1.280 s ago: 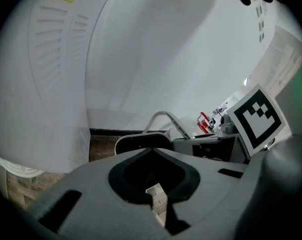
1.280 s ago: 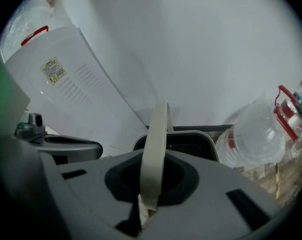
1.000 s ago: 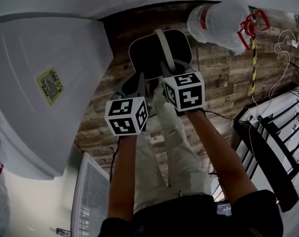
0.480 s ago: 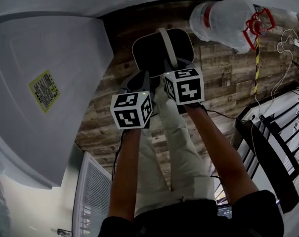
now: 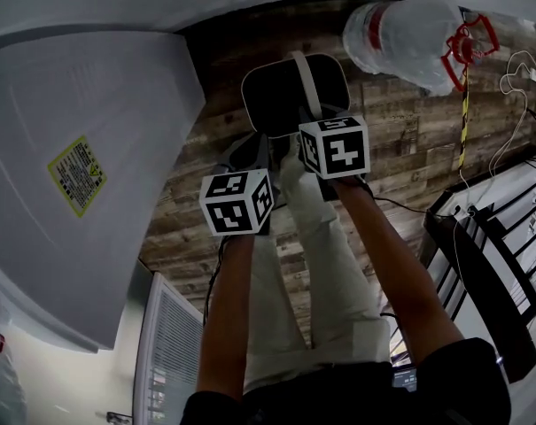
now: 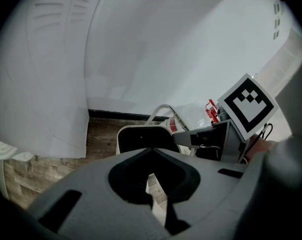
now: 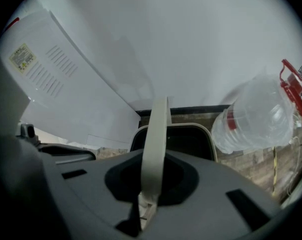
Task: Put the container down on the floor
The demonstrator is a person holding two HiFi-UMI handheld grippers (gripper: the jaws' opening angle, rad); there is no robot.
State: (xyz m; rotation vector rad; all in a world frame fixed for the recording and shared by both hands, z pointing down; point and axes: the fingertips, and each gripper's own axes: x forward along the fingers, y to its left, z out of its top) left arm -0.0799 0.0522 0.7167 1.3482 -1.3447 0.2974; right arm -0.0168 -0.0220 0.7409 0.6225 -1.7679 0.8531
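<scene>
Container (image 5: 294,96), dark inside, is over the plank floor (image 5: 400,140), between white appliance (image 5: 81,149) at its left and water jug (image 5: 405,38) at its right. The right hand-held gripper (image 7: 147,204) clamps its handle (image 7: 155,134); the left hand-held gripper (image 6: 153,194) has its jaws together.

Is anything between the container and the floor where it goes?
Nothing visible. The right gripper holds the container by its handle over wooden floor; the water jug lies to its right, the white appliance to its left. The patch directly beneath is hidden.
</scene>
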